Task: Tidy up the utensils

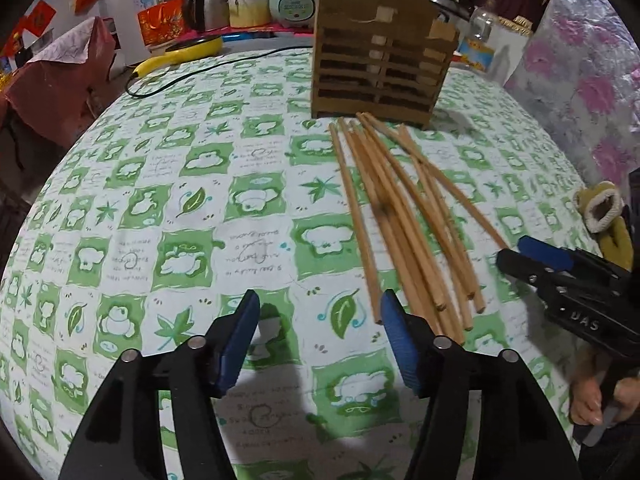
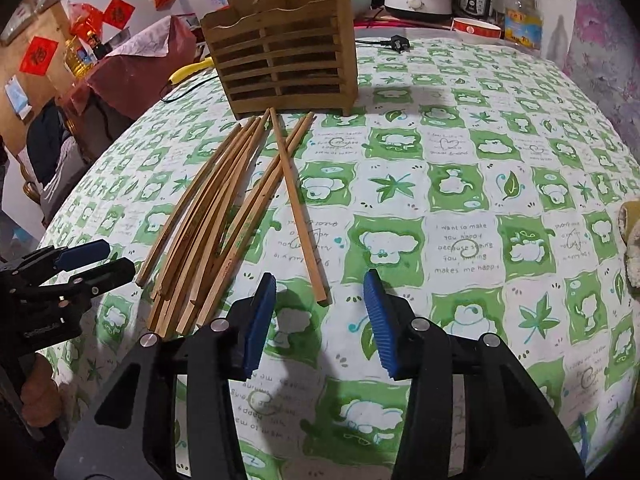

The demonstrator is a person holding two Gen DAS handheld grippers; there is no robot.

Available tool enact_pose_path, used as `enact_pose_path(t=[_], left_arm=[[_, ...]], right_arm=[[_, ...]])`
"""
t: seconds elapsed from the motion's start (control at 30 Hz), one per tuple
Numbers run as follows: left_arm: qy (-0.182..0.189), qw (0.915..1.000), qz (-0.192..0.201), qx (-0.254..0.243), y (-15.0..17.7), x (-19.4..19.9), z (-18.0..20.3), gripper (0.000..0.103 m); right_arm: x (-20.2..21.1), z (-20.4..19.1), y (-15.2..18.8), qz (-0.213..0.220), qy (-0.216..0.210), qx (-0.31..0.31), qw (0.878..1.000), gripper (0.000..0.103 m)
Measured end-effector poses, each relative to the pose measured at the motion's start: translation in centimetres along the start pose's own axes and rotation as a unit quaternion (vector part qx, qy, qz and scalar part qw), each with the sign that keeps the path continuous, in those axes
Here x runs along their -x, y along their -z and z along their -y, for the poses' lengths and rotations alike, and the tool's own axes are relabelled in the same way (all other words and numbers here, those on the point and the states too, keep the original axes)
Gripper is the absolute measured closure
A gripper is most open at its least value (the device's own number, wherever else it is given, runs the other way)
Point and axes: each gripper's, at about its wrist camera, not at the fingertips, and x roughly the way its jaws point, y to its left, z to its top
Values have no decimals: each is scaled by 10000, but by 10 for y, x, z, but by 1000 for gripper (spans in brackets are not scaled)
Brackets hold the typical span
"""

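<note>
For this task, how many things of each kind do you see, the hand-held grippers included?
Chopsticks: about 8; they overlap, so the exact count is unclear
Holder: 1
Hand-held grippers: 2 (left hand-held gripper, right hand-held gripper)
Total: about 11

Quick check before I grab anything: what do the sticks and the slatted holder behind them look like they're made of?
Chopsticks: probably bamboo or light wood, matte tan and unpainted, with squared ends and a few darker marks.
Holder: darker brown wood or bamboo, a dull, worn-looking finish, built from horizontal slats with a hanging hole at the peak.
Both hand-held grippers are open and hold nothing.
</note>
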Motion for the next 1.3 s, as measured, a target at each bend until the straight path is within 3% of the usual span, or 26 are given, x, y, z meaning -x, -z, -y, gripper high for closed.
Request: enact_pose_path(t=[0.13,0.17,0.2,0.27,0.37,0.63,0.83,1.13,1.3], left_arm=[[-276,9990,-158,-311,-1,-14,10,42],[-445,9982,-100,-394,0,-14,13,52],[-508,9975,-36,-494,1,-13,16,73],[-380,9971,-19,-658,4,-10,21,97],[-481,9963,119,-700,5,-5,19,97],[-159,9961,828,-268,-5,34,5,97],[-224,9937,1068,-244,-24,61,8,97],[-350,9906,1244,-439,-81,93,28,97],[-339,9865,1539,-449,-127,117,37,97]], right_arm=[[0,-1,1,8,8,6,10000,57],[0,-1,1,7,17,18,10000,57],[0,-1,0,11,42,26,10000,59],[0,-1,0,10,63,44,10000,74],[-1,1,0,-38,-135,-26,9999,94],[25,-1,-1,556,-252,-22,9981,95],[66,-5,-11,1381,-366,-16,9897,95],[107,-24,-69,1796,-369,275,9827,96],[122,-29,-104,1998,-382,256,9788,97]])
